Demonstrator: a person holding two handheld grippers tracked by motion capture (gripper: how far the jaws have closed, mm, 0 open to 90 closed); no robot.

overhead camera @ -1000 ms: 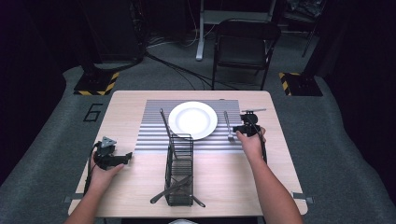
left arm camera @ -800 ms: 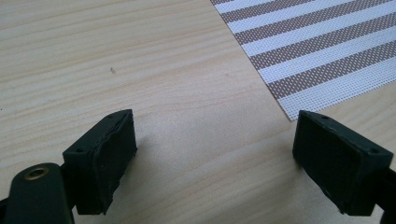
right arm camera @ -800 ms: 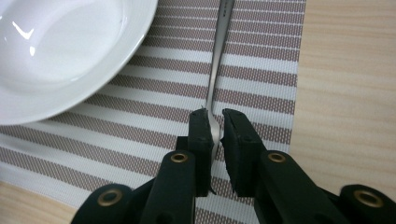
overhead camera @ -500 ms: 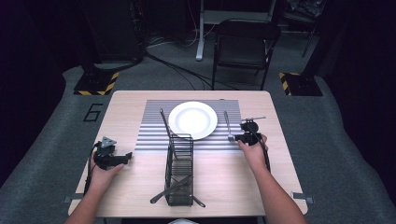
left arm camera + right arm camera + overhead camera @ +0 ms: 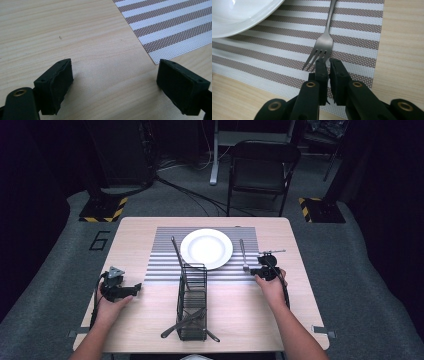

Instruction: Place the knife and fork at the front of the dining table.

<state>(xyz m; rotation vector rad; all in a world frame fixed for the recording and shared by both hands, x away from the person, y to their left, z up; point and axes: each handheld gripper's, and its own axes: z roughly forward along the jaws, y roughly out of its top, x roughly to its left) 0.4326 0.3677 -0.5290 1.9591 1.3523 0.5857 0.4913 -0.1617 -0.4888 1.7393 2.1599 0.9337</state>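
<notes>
My right gripper (image 5: pixel 327 61) is nearly closed on nothing, its tips just short of the fork (image 5: pixel 323 45) tines on the mat (image 5: pixel 362 37); the plate (image 5: pixel 242 17) lies beyond. If I nudge forward, I could skid the fork into it.

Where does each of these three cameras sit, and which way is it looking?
High view: above the person's side, facing forward and down on the table; both forearms show.
Left gripper view: rides the left gripper, facing bare wood; fingers apart.
Right gripper view: rides the right gripper, facing the fork; fingers together.
Shared: fork, plate, striped mat.
</notes>
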